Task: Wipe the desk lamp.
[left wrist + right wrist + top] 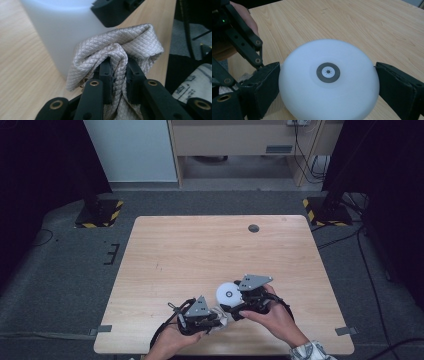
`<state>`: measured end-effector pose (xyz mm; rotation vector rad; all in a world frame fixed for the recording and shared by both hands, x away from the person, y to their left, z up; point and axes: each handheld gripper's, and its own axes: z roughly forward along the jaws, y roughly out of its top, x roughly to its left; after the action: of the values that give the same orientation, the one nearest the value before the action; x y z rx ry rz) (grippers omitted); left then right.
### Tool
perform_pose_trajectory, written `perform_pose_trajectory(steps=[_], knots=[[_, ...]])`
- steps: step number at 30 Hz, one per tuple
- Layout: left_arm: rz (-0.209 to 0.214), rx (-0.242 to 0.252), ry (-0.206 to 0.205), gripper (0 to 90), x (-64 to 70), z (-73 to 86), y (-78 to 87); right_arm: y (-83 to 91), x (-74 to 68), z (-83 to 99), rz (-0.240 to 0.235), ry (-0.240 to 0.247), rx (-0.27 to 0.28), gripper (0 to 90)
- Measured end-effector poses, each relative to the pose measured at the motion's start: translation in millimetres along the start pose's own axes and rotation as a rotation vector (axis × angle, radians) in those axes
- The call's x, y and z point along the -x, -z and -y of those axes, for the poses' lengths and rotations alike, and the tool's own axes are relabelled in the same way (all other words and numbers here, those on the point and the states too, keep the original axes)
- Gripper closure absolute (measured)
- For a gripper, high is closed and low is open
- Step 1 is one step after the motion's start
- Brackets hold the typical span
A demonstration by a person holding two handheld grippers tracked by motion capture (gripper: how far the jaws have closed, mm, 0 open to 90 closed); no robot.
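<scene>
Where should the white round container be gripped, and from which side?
Grip the white round container across its smooth curved sides, coming from above, as the right gripper does. The left gripper pinches the quilted cloth beside it.

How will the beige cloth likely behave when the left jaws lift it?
The cloth is bunched into soft folds between the jaws, so it probably droops rather than holds shape. Its quilted weave suggests fair grip. It looks light, unlikely to roll.
</scene>
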<state>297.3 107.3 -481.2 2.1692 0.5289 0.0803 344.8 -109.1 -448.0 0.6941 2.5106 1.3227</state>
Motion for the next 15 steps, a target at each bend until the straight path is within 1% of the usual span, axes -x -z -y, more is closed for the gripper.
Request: perform_pose_trajectory(steps=[1, 4, 5, 9, 12, 14, 15], knots=[[-0.001, -0.023, -0.015, 76.9, 0.8, 0.8, -4.7, -0.1, 0.0, -0.1, 0.0, 0.0, 0.0, 9.3], [-0.007, -0.075, -0.037, 76.9, 2.5, 3.3, -16.9, -0.6, -0.2, -0.5, 0.001, 0.001, 0.0, 9.3], [-0.009, -0.084, -0.039, 76.9, 2.4, 3.7, -18.9, -0.8, 0.1, -0.6, 0.001, 0.005, 0.001, 9.3], [-0.008, -0.083, -0.035, 77.1, 1.1, 4.8, -20.3, -1.2, 0.2, -0.7, 0.005, 0.004, 0.003, 9.3], [-0.013, -0.107, -0.036, 77.0, -0.8, 7.5, -21.1, -1.8, -0.3, -1.2, 0.004, 0.005, 0.002, 9.3], [-0.003, -0.107, -0.026, 77.1, -3.1, 9.1, -20.2, -2.1, -0.7, -1.7, 0.006, 0.01, 0.001, 9.3], [-0.006, -0.105, -0.029, 77.2, -4.1, 9.2, -18.7, -2.1, -0.8, -1.8, 0.007, 0.011, 0.001, 9.3]])
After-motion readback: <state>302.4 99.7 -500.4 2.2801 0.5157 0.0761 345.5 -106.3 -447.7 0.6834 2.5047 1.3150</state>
